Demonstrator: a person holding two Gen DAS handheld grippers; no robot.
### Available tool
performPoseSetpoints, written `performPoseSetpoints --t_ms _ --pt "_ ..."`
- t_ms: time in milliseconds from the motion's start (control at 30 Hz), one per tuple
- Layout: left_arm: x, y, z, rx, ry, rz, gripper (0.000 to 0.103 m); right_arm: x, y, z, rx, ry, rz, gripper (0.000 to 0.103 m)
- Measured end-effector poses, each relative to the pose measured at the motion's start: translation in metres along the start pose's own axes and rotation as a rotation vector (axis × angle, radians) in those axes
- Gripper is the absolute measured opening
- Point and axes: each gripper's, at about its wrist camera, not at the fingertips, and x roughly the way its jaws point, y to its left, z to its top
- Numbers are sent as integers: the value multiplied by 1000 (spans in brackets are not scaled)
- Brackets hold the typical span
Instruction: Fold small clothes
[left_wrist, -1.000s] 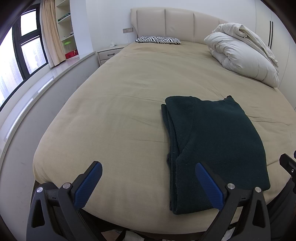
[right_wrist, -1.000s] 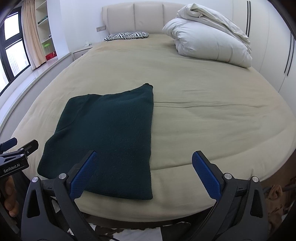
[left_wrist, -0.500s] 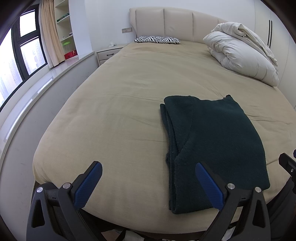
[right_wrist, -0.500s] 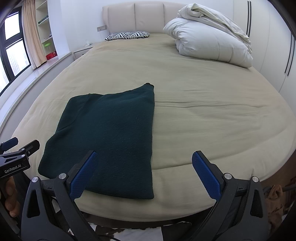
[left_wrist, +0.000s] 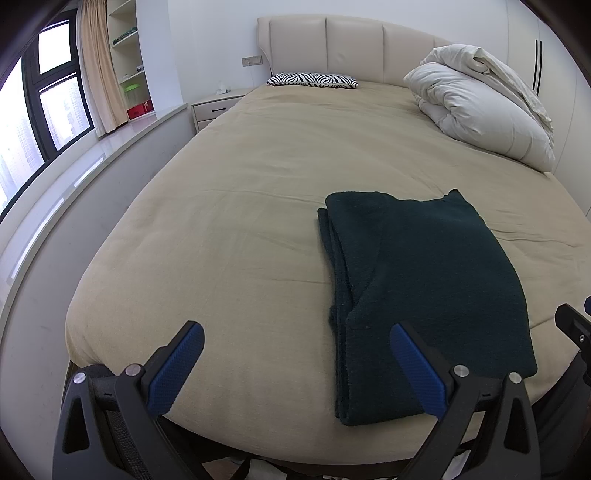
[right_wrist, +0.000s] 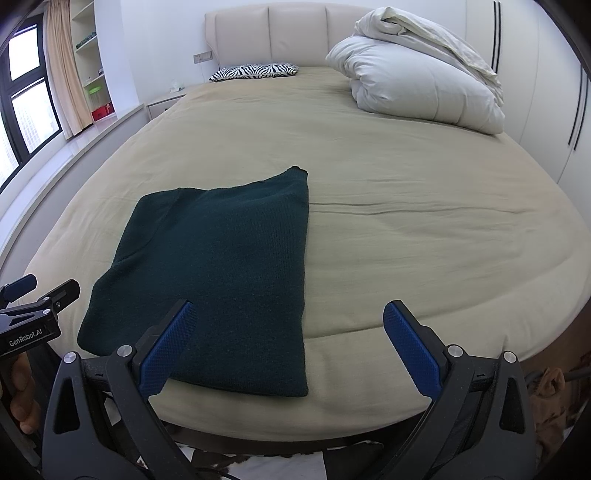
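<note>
A dark green garment (left_wrist: 424, 280) lies folded flat in a rectangle on the beige bed (left_wrist: 236, 229), near its front edge. It also shows in the right wrist view (right_wrist: 221, 266). My left gripper (left_wrist: 295, 363) is open and empty, held at the bed's front edge, left of the garment's near end. My right gripper (right_wrist: 288, 339) is open and empty, held at the front edge over the garment's near right corner. Neither gripper touches the cloth.
A rolled white duvet (left_wrist: 480, 107) lies at the bed's far right. A zebra pillow (left_wrist: 314, 79) lies by the headboard. A nightstand (left_wrist: 214, 109) and a window ledge (left_wrist: 74, 162) run along the left. Wardrobe doors (right_wrist: 554, 92) stand on the right.
Both grippers stay open and almost still; the views have only shifted very slightly. The garment has not moved.
</note>
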Motion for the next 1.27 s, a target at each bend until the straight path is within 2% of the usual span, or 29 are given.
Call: performPoseSetpoints --t_ms 1267 --pt "5 9 2 11 14 -16 103 2 4 -3 0 9 9 103"
